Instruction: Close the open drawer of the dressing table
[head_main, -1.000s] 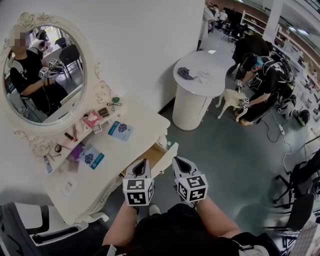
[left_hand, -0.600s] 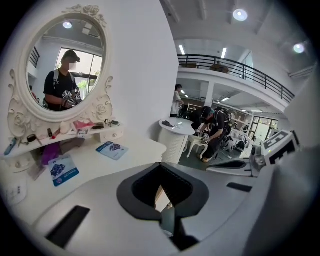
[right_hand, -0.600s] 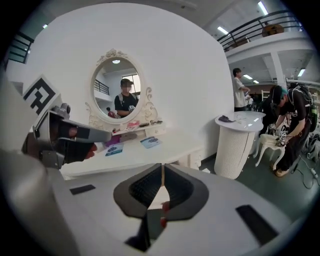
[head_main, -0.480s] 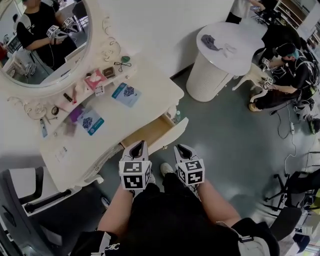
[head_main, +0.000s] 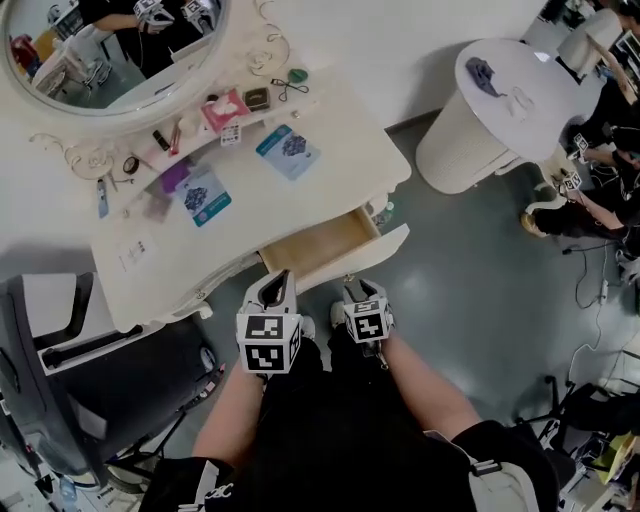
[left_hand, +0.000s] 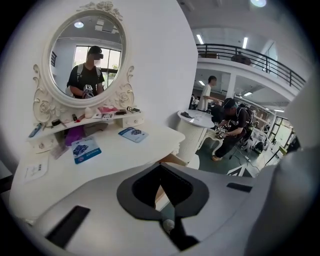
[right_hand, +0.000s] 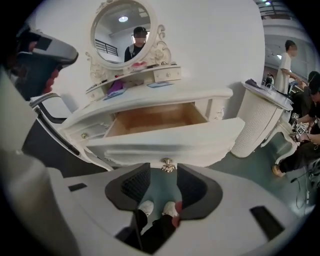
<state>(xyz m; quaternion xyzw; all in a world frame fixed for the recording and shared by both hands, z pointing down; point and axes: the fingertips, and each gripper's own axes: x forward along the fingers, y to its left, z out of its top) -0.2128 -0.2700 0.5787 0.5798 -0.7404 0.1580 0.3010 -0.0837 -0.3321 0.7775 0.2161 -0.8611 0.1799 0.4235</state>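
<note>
Both empty: right tongs (head_main: 364, 288) just opening, drawer knob (right_hand: 168, 165) between; left tongs (head_main: 279, 282) shut

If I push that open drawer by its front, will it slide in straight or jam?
The drawer looks empty, so likely light and easy to slide. Its front panel is wide; a push near the central knob should keep it from skewing. The knob itself is small and rounded, possibly slippery.

Both forearms (head_main: 236, 408) reach forward side by side, grippers tilted downward; left gripper (head_main: 273, 286) jaws together, right gripper (head_main: 363, 289) jaws have just been opening, now wide apart, gripping nothing
</note>
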